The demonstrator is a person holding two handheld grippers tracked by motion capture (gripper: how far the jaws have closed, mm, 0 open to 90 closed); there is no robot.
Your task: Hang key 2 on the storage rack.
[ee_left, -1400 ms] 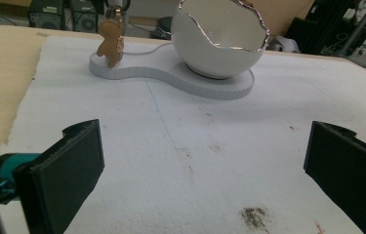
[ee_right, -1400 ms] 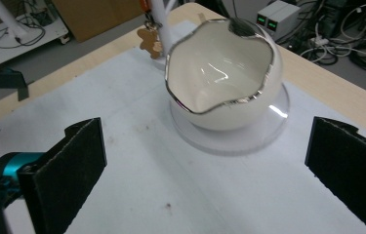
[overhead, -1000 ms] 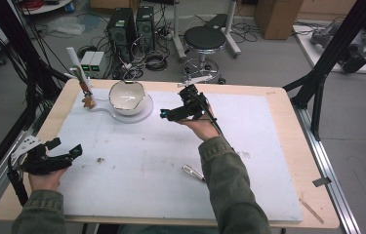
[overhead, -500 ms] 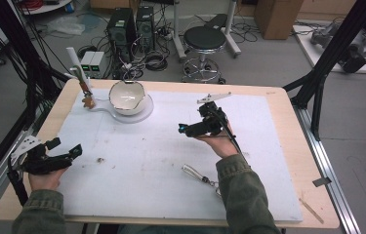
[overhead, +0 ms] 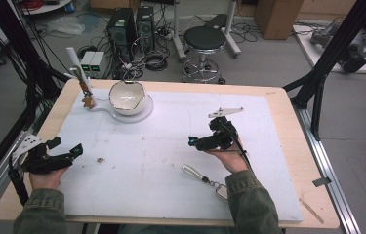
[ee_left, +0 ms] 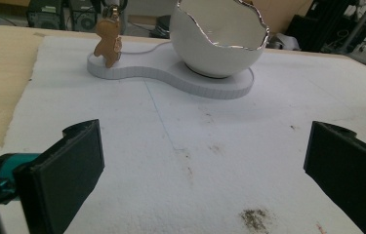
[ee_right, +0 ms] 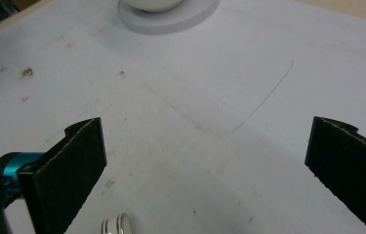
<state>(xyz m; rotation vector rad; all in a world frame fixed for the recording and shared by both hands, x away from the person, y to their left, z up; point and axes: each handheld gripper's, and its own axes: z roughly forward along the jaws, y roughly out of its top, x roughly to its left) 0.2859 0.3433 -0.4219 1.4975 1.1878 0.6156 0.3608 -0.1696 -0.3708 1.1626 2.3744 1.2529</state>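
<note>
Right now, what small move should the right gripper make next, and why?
Probably drop and draw back a little onto the keychain. The right gripper is open and empty above the mat, and the metal end lies just short of its jaws.

Left gripper (overhead: 66, 152) low at near-left, jaws wide apart; right gripper (overhead: 193, 142) mid-right, jaws wide apart (both hands gripping handles)

No legible text, labels, brands, numbers or signs anywhere. White mat (overhead: 171, 161): bare, only smudges and a faint pencil line. Boxes on the floor past the table's far edge (overhead: 92, 61): too small and blurred to make out any markings.
</note>
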